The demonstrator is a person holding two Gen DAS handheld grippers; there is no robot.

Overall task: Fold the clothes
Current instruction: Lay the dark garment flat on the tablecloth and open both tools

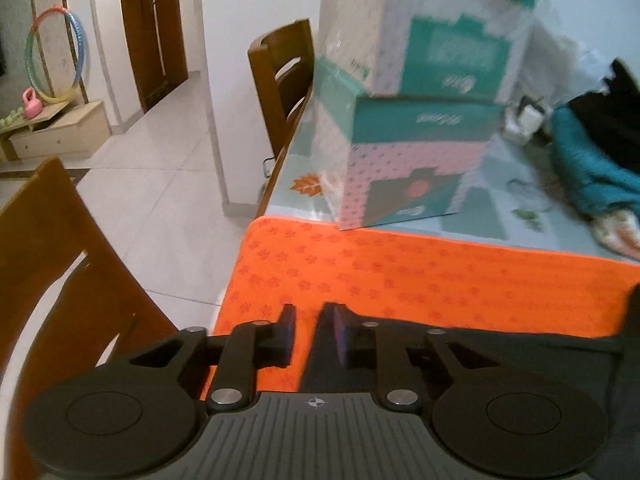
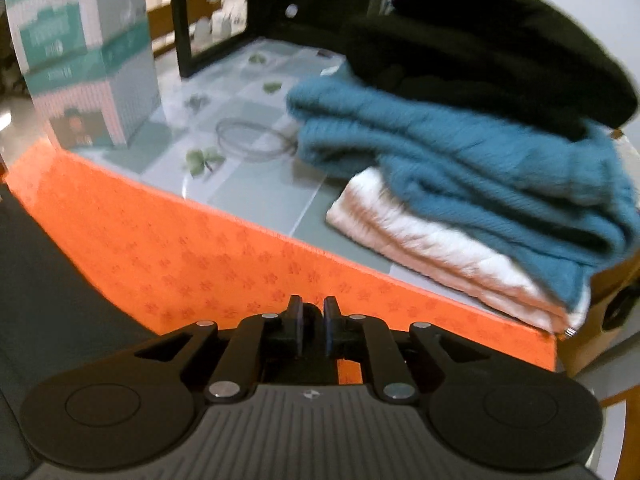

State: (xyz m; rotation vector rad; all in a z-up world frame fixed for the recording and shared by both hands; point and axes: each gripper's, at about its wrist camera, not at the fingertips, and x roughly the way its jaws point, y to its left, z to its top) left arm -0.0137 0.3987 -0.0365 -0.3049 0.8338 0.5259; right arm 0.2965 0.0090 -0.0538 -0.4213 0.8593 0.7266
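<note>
A dark grey garment (image 1: 500, 348) lies on the orange mat (image 1: 400, 272) and stretches right from my left gripper (image 1: 310, 316). That gripper's fingers stand nearly together at the mat's left edge, with a fold of the dark cloth low between them. In the right wrist view the same garment (image 2: 48, 280) fills the lower left. My right gripper (image 2: 313, 312) is closed over the mat (image 2: 200, 248) with dark cloth pinched between its pads. A stack of folded clothes sits ahead to the right: a white piece (image 2: 420, 240), a teal sweater (image 2: 460, 152) and a black one (image 2: 480, 40).
Two stacked teal and pink boxes (image 1: 408, 152) stand on the glass-topped table (image 1: 496, 200) just behind the mat. A clear ring (image 2: 252, 140) lies on the table, with a black frame (image 2: 240, 12) at the back. Wooden chairs (image 1: 280, 80) (image 1: 60, 260) line the table's left side.
</note>
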